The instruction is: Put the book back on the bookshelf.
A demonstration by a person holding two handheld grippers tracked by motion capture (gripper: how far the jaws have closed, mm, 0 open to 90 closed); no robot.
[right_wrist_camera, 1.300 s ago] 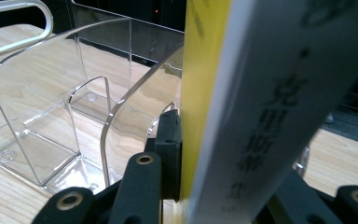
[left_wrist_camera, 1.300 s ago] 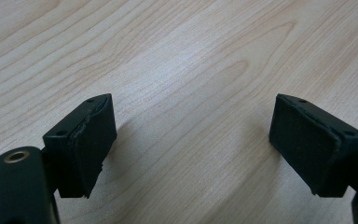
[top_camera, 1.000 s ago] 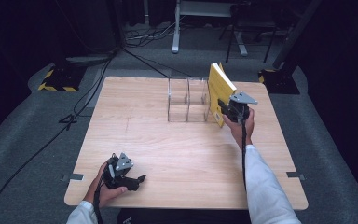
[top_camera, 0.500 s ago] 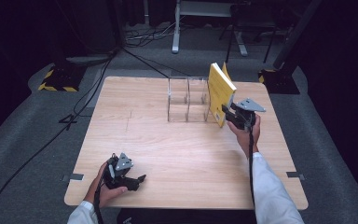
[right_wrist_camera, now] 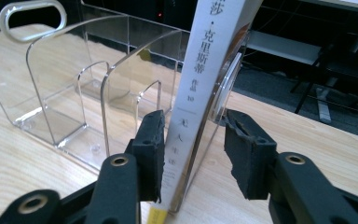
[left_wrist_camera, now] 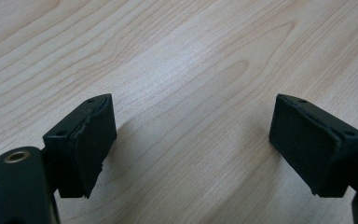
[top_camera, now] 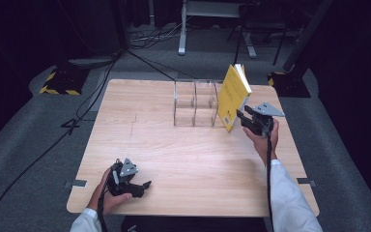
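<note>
Two grippers work over a wooden table [top_camera: 183,154], which takes up most of the high view, with a dark floor and cables around it. Toward the far side of the table stands a clear acrylic rack [top_camera: 195,104] with upright dividers. A yellow book [top_camera: 233,96] stands in the rack's rightmost section, tilted so that its top leans away to the right. In the right gripper view the book's white spine [right_wrist_camera: 200,88] with printed characters rises between two clear dividers [right_wrist_camera: 135,70].

At the book's lower right edge, the right gripper [top_camera: 245,118] is held in the person's right hand [top_camera: 263,137]. Its jaws have just been opening; in the right gripper view they stand either side of the spine, the left pad close against it and the right pad clearly off it, so the book is released rather than gripped.

Near the table's front left corner, the left gripper [top_camera: 142,186] rests low in the left hand [top_camera: 107,193], jaws spread wide over bare wood with nothing between them.
</note>
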